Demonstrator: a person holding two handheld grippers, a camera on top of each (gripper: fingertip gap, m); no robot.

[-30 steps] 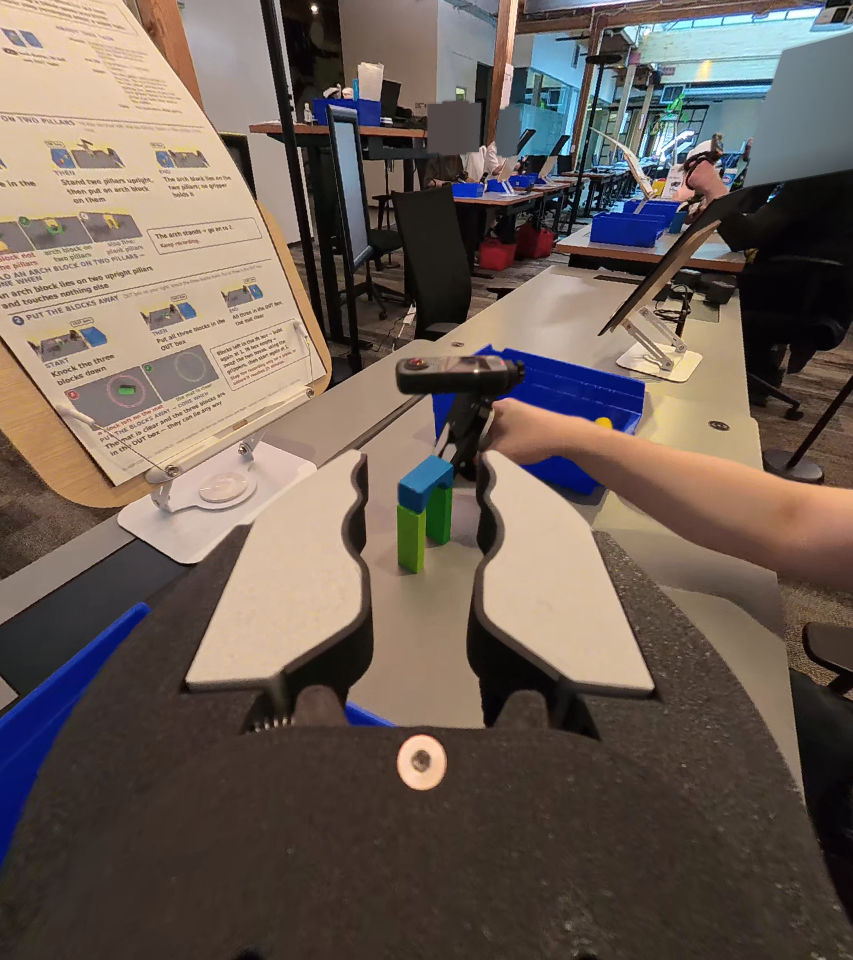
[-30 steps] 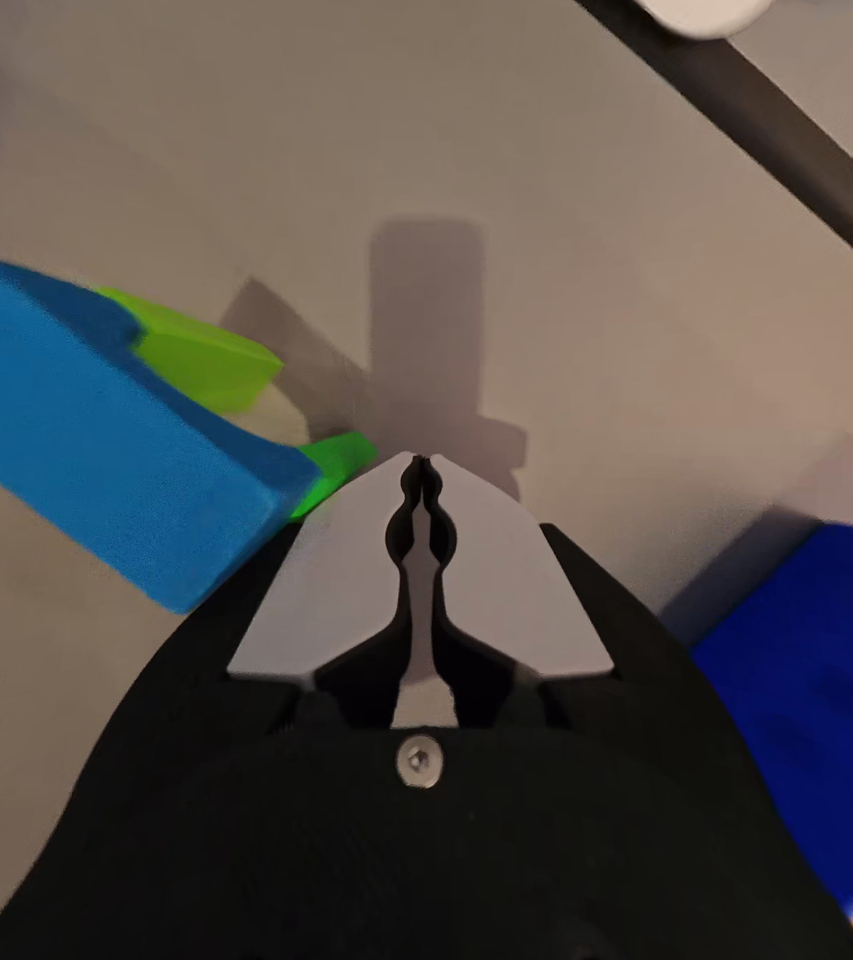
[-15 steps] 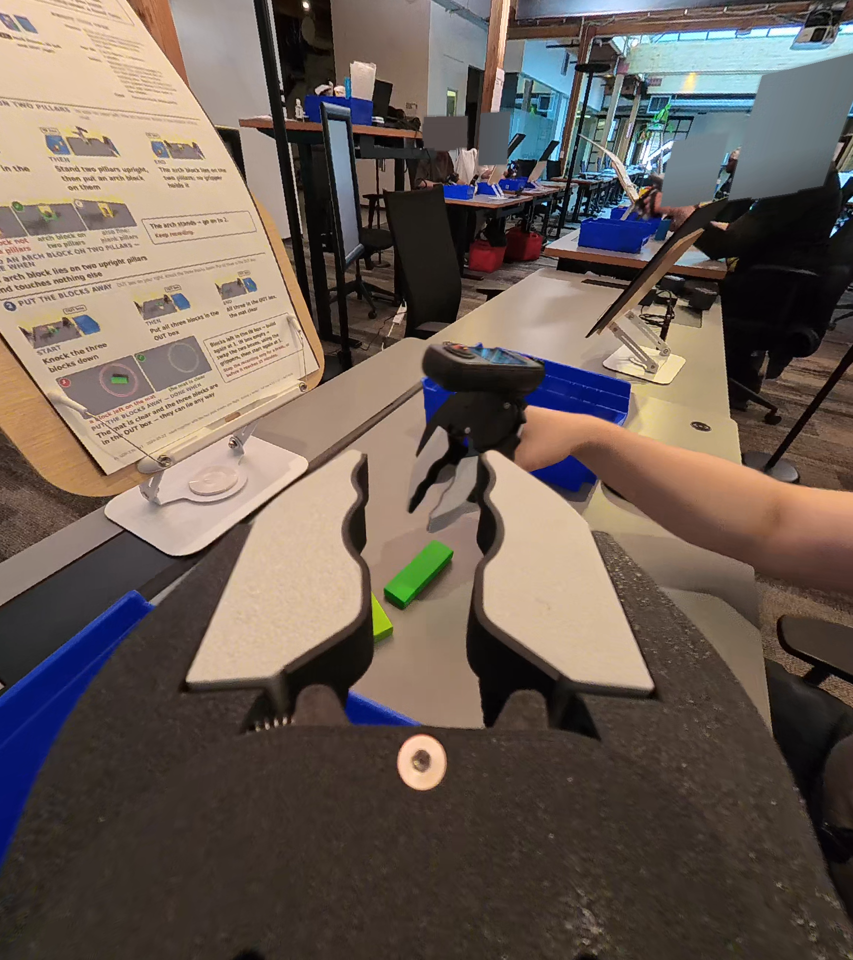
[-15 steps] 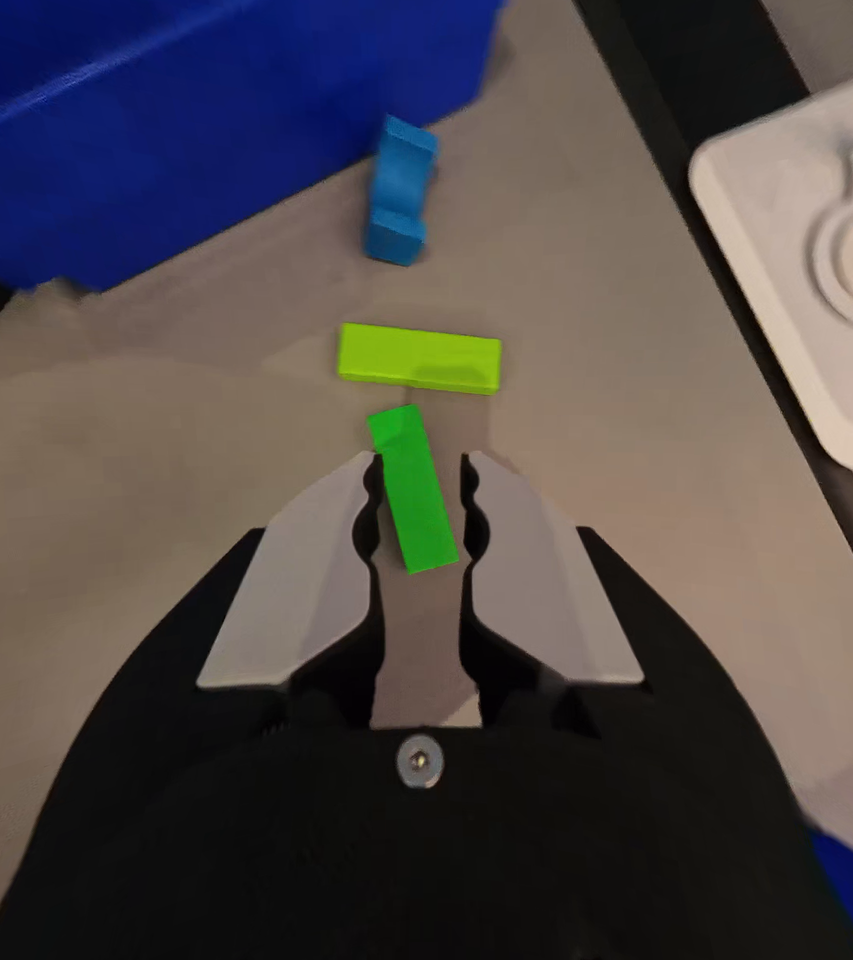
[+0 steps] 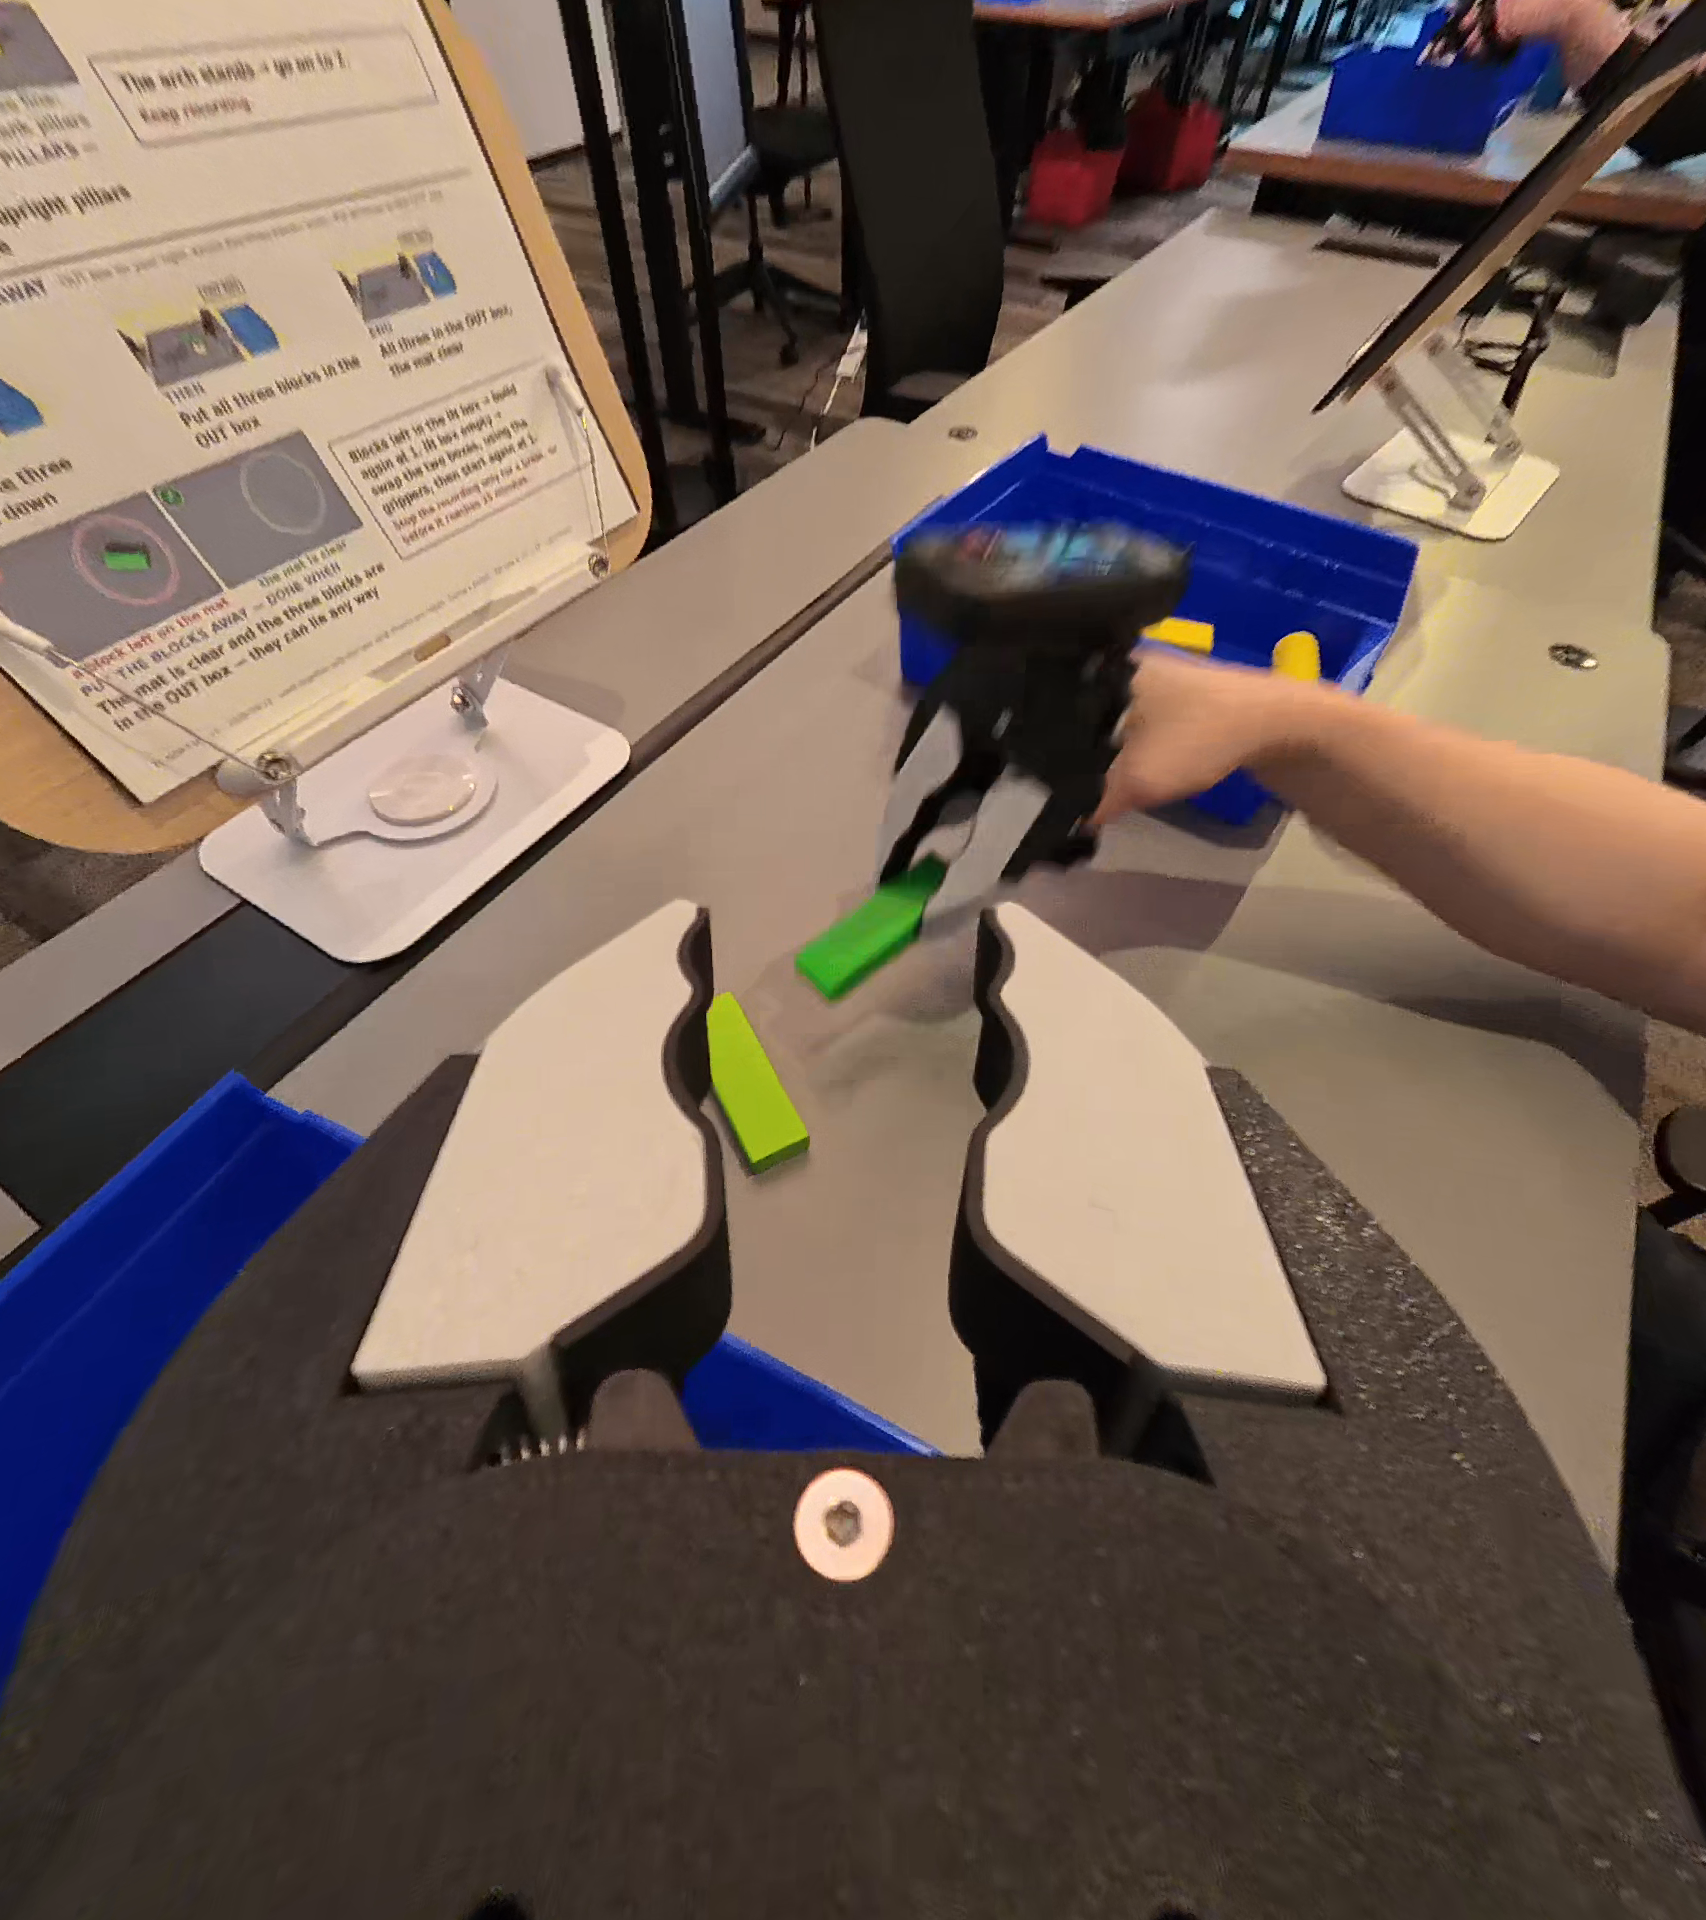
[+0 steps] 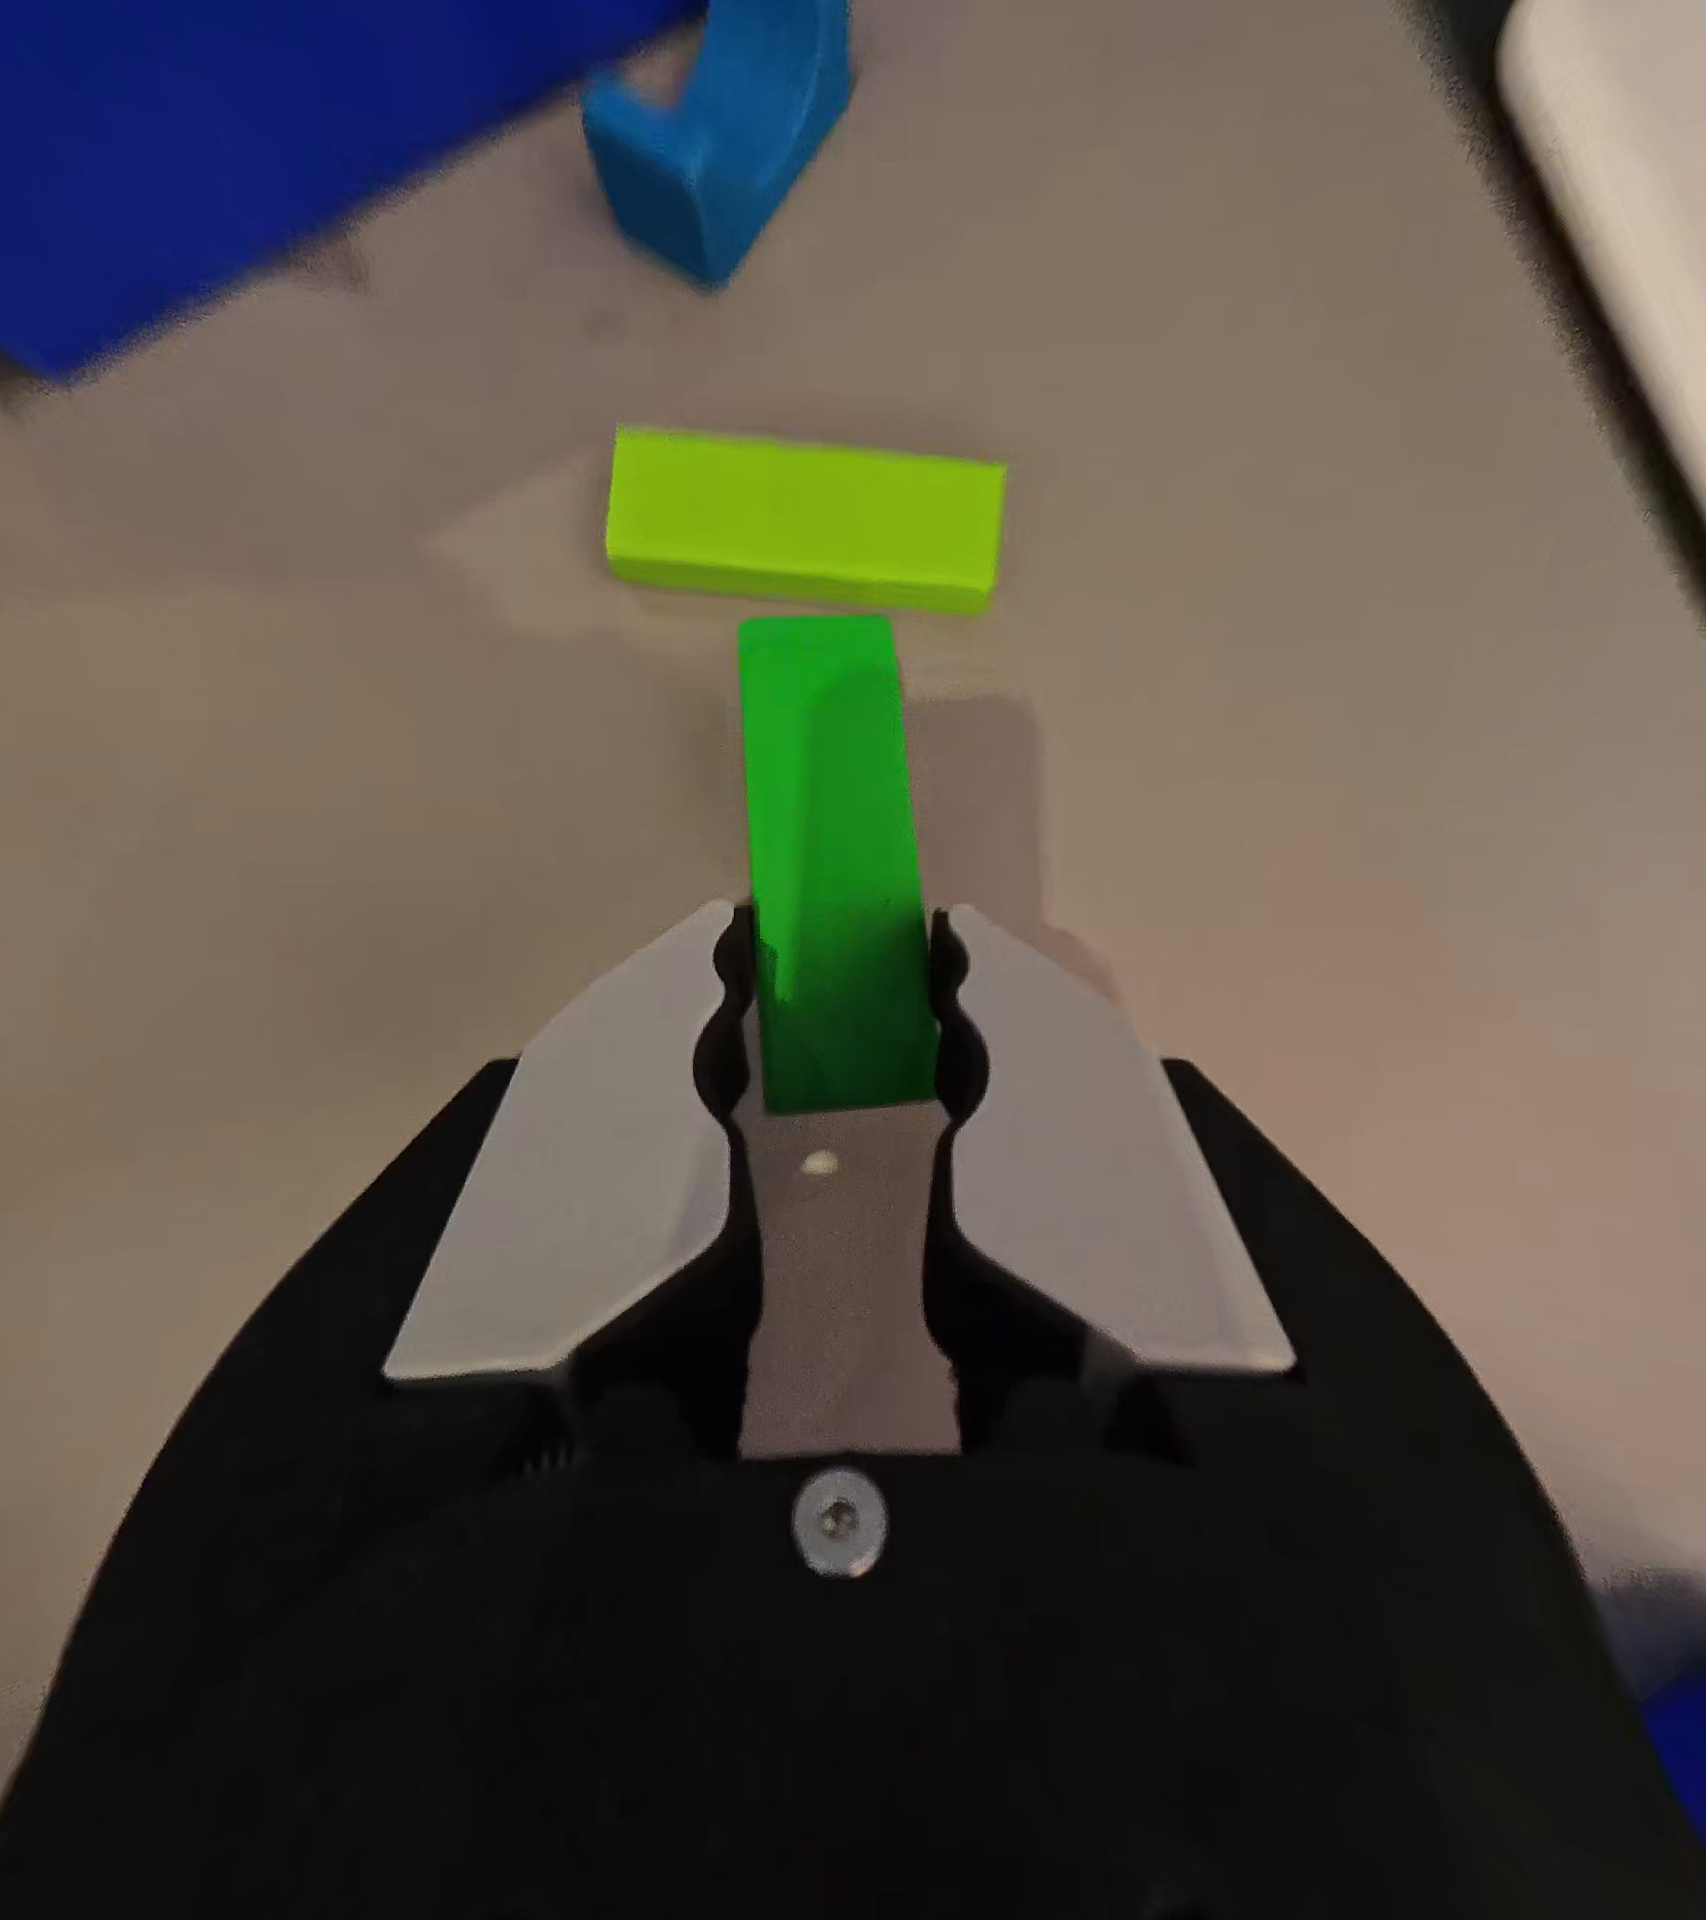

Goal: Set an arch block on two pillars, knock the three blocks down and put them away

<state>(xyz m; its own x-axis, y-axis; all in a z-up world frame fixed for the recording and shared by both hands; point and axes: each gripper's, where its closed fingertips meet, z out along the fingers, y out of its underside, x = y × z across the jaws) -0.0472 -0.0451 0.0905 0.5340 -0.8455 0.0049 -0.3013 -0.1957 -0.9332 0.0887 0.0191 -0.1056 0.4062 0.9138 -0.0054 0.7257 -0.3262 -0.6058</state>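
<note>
Green is what we hold in our right gripper (image 6: 841, 914): its two fingers are closed against the sides of the dark green block (image 6: 833, 821), gripping it by its near end, while the far end points toward the lime green block (image 6: 805, 520). That lime block lies flat on the grey mat (image 6: 205, 727), crosswise just beyond the held one; we cannot tell whether the two touch. Farther off still, the blue arch block (image 6: 714, 166) lies toppled on the mat, right beside the wall of a blue bin (image 6: 153, 156).

From our left wrist camera we see the right gripper (image 5: 953, 862), blurred, with a hand (image 5: 1192, 738) behind it, its tips down at the far end of the dark green block (image 5: 864, 940). Our left gripper (image 5: 838, 935) hangs above the near part of the mat with its fingers well apart and nothing between them. The lime block (image 5: 750, 1081) shows just beside the inner edge of its left finger. A blue bin (image 5: 101, 1299) sits near left under this gripper, and another blue bin (image 5: 1244, 540) with yellow pieces (image 5: 1296, 655) inside stands far right. An instruction board (image 5: 205, 364) on a white stand (image 5: 413, 810) rises at the far left.
</note>
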